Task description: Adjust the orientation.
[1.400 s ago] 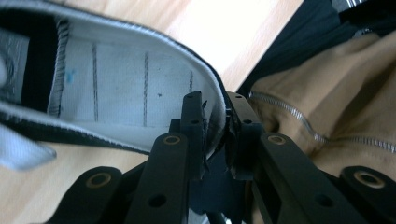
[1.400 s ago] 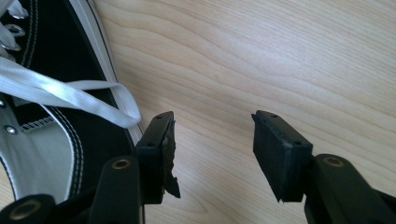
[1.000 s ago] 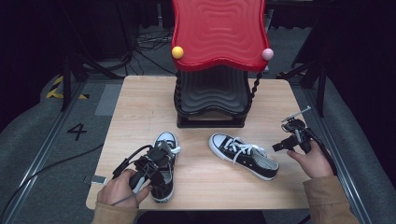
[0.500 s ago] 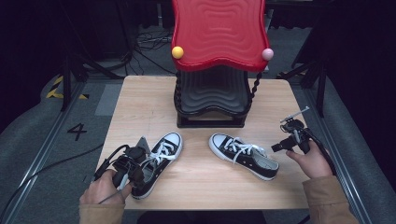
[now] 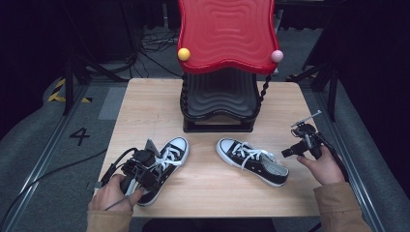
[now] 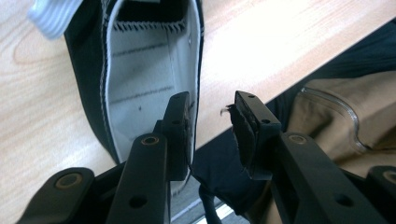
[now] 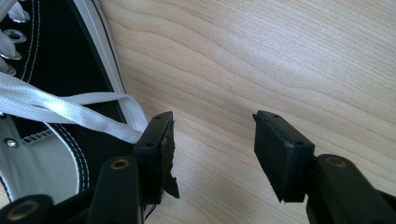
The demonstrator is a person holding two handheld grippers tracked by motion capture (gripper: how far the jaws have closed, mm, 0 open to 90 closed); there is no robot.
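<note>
Left gripper (image 6: 212, 123): jaws parted a little, nothing pinched between them. Its left jaw sits inside the heel opening of the left shoe (image 6: 140, 65), against the collar wall; its right jaw hangs outside, past the table edge, above a tan sleeve (image 6: 327, 116). In the high view the left hand (image 5: 113, 193) holds this gripper (image 5: 140, 169) over the rear of that shoe (image 5: 167, 159), close to the near-left edge of the table (image 5: 145, 106). A black cable (image 5: 58, 166) trails off it to the left, down toward the floor.

Right gripper (image 7: 212, 144): jaws wide apart, empty, bare wood between them. Its left jaw is just beside the right shoe (image 7: 51, 93), touching or nearly touching a white lace (image 7: 70, 112); I cannot tell which. In the high view the right hand (image 5: 321, 166) holds this gripper (image 5: 302, 140) near the right edge of the table, just off the heel end of that shoe (image 5: 251, 159).

Around: a black stand with a red wavy top (image 5: 225, 34) sits at the far middle of the table, behind both shoes and apart from them. A yellow ball (image 5: 183, 54) and a pink ball (image 5: 276, 56) sit on the red top's front corners.

Left shoe: long axis diagonal, toe toward the stand and to the right, heel at the near edge. Right shoe: diagonal the other way, toe toward the far left, heel toward the near right. The two toes lie near each other, apart, in front of the stand.
</note>
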